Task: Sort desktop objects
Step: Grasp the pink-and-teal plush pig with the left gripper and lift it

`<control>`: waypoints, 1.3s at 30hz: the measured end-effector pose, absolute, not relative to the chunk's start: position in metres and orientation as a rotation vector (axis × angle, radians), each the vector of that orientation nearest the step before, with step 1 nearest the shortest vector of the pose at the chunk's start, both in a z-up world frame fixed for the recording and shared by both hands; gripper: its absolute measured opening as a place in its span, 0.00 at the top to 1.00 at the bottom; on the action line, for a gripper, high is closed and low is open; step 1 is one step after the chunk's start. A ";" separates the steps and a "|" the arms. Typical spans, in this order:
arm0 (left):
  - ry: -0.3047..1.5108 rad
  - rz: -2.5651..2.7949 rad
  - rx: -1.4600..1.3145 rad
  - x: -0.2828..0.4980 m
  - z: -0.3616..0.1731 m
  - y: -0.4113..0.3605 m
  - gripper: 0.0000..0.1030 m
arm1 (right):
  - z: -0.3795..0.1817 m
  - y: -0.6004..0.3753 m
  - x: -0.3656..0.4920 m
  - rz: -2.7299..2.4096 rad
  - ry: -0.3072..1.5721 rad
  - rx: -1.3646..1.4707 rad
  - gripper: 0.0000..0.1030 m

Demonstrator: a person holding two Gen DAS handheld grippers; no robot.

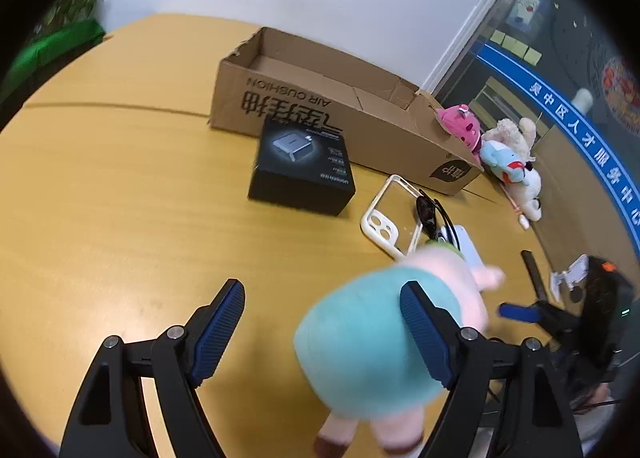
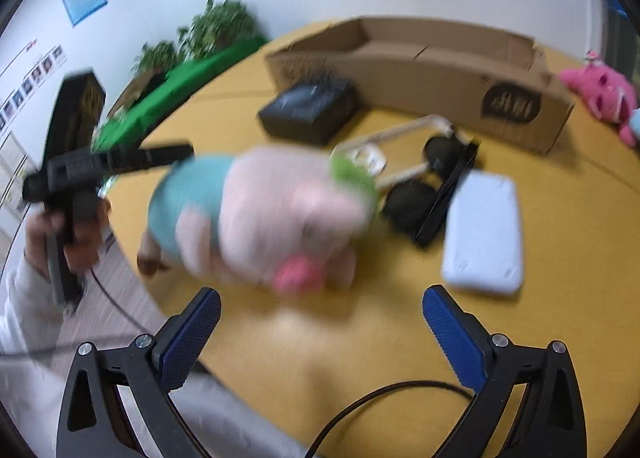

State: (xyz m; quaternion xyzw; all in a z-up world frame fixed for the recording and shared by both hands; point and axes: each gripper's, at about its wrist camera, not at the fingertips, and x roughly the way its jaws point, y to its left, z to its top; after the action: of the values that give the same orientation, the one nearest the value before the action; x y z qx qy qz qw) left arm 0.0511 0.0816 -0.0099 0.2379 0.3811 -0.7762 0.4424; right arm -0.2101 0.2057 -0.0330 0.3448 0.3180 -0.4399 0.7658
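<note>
Left tool (image 1: 322, 328) and right tool (image 2: 322, 332) both wide open, gripping nothing. Pig toy (image 2: 260, 214) at 12 o'clock, loose on worktop (image 1: 120, 198). Cardboard box (image 1: 332, 114) empty; sorting hardly begun, probably.

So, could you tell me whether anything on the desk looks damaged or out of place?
The cardboard box has a ragged, torn rim at its corners. The sunglasses lie partly on the phone case.
</note>
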 end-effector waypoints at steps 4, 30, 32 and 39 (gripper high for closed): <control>1.075 -1.939 0.597 0.055 -0.019 0.085 0.22 | -0.041 0.194 -0.193 -0.917 0.681 0.743 0.02; 1.241 -1.910 0.704 0.053 -0.031 0.071 0.30 | -0.038 0.138 -0.221 -0.868 0.626 0.703 0.04; 1.316 -1.931 0.589 0.053 -0.038 0.073 0.30 | -0.043 0.128 -0.211 -0.784 0.631 0.723 0.04; 1.401 -1.887 0.578 0.060 -0.041 0.069 0.28 | -0.041 0.146 -0.181 -0.651 0.684 0.652 0.07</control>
State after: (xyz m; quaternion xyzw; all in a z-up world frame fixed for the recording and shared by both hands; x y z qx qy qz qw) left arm 0.0602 0.0688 -0.0408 0.2233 0.5417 -0.7295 0.3530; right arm -0.1805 0.1462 -0.0411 0.3084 0.3238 -0.3078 0.8399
